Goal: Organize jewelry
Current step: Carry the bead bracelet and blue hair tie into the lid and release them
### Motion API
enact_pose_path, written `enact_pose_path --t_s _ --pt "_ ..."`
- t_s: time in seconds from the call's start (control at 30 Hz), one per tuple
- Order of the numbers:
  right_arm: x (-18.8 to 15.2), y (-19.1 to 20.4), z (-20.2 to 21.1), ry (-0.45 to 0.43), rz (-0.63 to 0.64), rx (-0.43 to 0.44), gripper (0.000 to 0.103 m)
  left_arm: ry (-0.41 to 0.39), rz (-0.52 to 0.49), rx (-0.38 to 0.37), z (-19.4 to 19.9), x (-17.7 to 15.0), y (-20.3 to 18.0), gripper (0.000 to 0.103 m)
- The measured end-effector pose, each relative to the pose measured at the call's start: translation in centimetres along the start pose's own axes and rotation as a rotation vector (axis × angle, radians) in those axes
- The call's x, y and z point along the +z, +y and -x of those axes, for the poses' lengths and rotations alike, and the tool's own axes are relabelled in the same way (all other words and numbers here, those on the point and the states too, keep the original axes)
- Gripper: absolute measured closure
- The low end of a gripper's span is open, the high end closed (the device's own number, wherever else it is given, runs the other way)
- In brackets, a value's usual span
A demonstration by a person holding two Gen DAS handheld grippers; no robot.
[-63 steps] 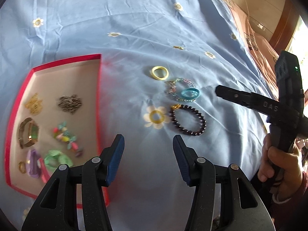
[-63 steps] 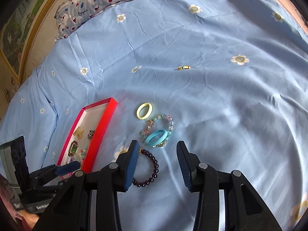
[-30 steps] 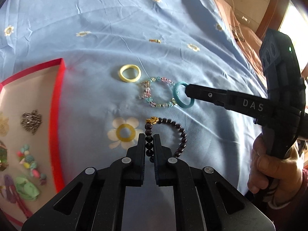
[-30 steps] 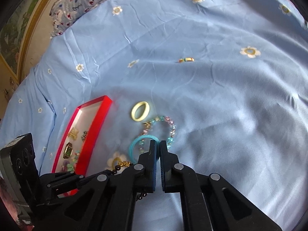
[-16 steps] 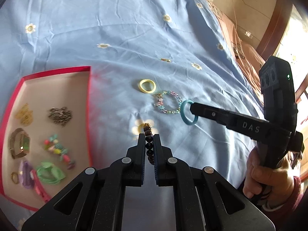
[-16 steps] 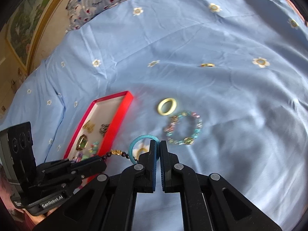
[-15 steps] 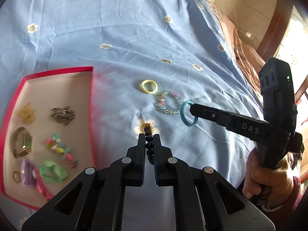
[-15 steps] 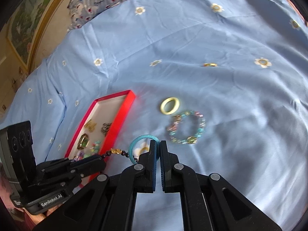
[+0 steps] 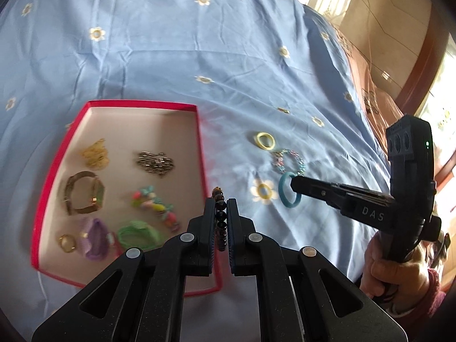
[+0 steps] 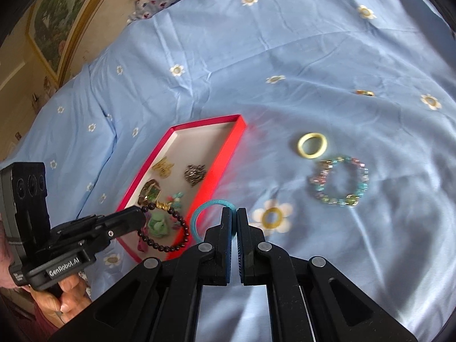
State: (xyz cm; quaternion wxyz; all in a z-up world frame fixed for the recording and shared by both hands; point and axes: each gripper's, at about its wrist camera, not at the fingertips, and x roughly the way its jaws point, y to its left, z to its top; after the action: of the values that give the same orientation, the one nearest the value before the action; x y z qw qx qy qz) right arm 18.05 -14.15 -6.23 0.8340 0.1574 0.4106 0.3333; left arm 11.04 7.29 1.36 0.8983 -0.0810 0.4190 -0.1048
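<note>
1. Left wrist view: your left gripper [image 9: 220, 213] clamped the dark bead bracelet [image 9: 220, 199] over the red tray's [image 9: 199, 148] right edge.
2. Your right gripper [image 10: 234, 222] pinched the teal ring [image 10: 212, 203] above the bed [image 10: 256, 57].
3. You left the yellow ring [image 10: 312, 145] and pastel bead bracelet [image 10: 339, 181] lying there.

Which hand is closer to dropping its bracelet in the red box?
Left. The left gripper, shut on the dark beaded bracelet, hangs it over the red box edge. The right gripper, shut on the blue ring bracelet, is out over the bedsheet.
</note>
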Motion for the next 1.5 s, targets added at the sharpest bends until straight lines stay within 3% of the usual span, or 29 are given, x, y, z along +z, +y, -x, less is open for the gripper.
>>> enact_pose_path --t_s 0.5,1.03,1.5 --pt "-0.2 5.1 -2.6 0.047 0.092 0.054 0.100 -0.049 0.081 0.033 3.1 -0.4 4.3 0.097" --pt "-1.1 9.3 -6.6 0.127 0.172 0.096 0.100 -0.023 0.173 0.072 2.8 -2.2 8.8 0.097" --pt "-1.6 10.3 -10.9 0.197 0.207 0.051 0.100 0.017 0.255 0.141 1.7 -3.8 13.2 0.097"
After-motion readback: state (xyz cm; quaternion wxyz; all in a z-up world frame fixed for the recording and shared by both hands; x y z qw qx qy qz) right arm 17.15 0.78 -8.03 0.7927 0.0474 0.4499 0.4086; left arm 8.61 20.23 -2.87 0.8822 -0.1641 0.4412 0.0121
